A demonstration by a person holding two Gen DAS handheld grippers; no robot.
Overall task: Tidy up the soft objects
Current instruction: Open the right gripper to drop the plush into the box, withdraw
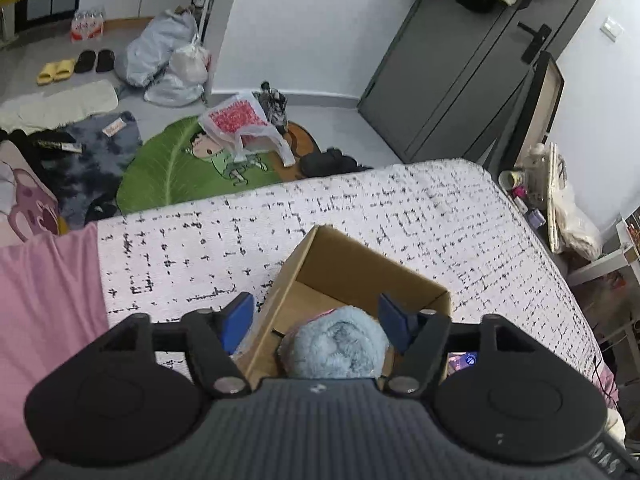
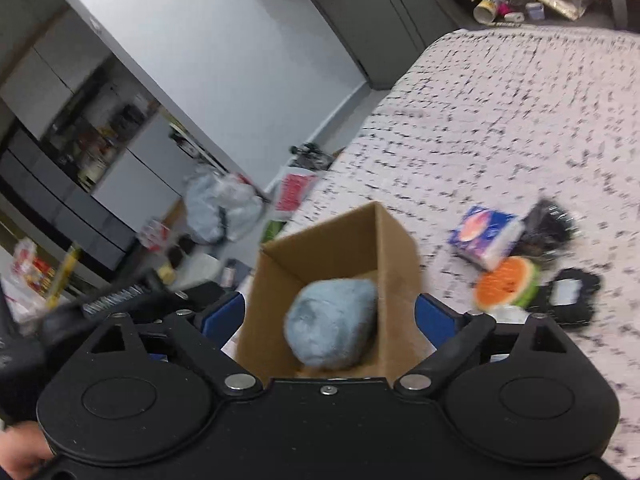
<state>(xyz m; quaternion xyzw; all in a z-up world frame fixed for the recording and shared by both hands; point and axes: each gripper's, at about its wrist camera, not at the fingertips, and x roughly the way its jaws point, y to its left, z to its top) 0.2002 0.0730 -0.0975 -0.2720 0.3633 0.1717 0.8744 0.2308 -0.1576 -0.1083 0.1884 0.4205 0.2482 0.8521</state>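
One cardboard box (image 2: 396, 256), one blue fluffy bundle (image 2: 332, 326) inside, one watermelon-slice plush (image 2: 506, 286), one tissue pack (image 2: 486, 238) — two black items (image 2: 572, 294).

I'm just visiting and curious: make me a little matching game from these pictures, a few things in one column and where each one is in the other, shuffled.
Things:
1. fluffy blue bundle
2. cardboard box
3. watermelon-slice toy
4. green leaf-shaped rug

Places:
A. on the floor beside the bed
B. lying on the bedspread, outside the box
C. standing open on the bedspread
D. inside the box

Pairs: 1-D, 2-C, 3-B, 4-A
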